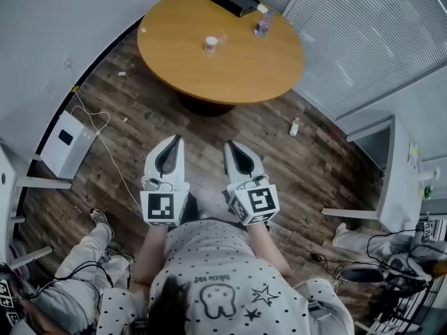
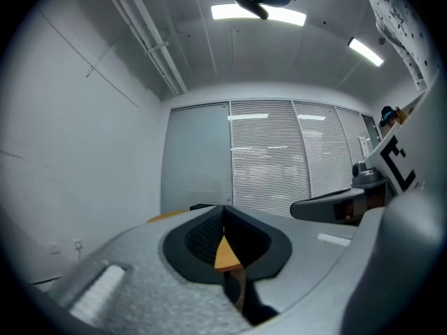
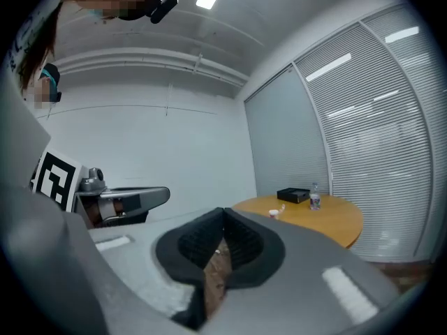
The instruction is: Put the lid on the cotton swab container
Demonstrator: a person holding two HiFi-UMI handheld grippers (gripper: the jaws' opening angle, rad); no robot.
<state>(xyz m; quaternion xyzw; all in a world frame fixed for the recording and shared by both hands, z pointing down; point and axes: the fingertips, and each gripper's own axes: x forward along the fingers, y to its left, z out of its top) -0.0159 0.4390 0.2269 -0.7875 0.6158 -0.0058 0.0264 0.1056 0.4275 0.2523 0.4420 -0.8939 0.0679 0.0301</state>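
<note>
A small white cotton swab container (image 1: 211, 44) stands on the round wooden table (image 1: 230, 68) at the top of the head view; it also shows far off in the right gripper view as the container (image 3: 273, 213) on the table (image 3: 328, 222). A faint clear round piece (image 1: 223, 39) lies just right of it, too small to make out. My left gripper (image 1: 174, 139) and right gripper (image 1: 230, 145) are held side by side over the wood floor, well short of the table. Both point toward it, shut and empty. Each jaw pair meets at its tips in the left gripper (image 2: 223, 208) and right gripper (image 3: 223, 211) views.
A black box (image 1: 236, 0) and a water bottle (image 1: 263, 23) sit at the table's far edge. On the floor are a white unit (image 1: 66, 144) with a cable at the left and a small white bottle (image 1: 295, 126) right of the table. A desk (image 1: 401, 180) stands at the right.
</note>
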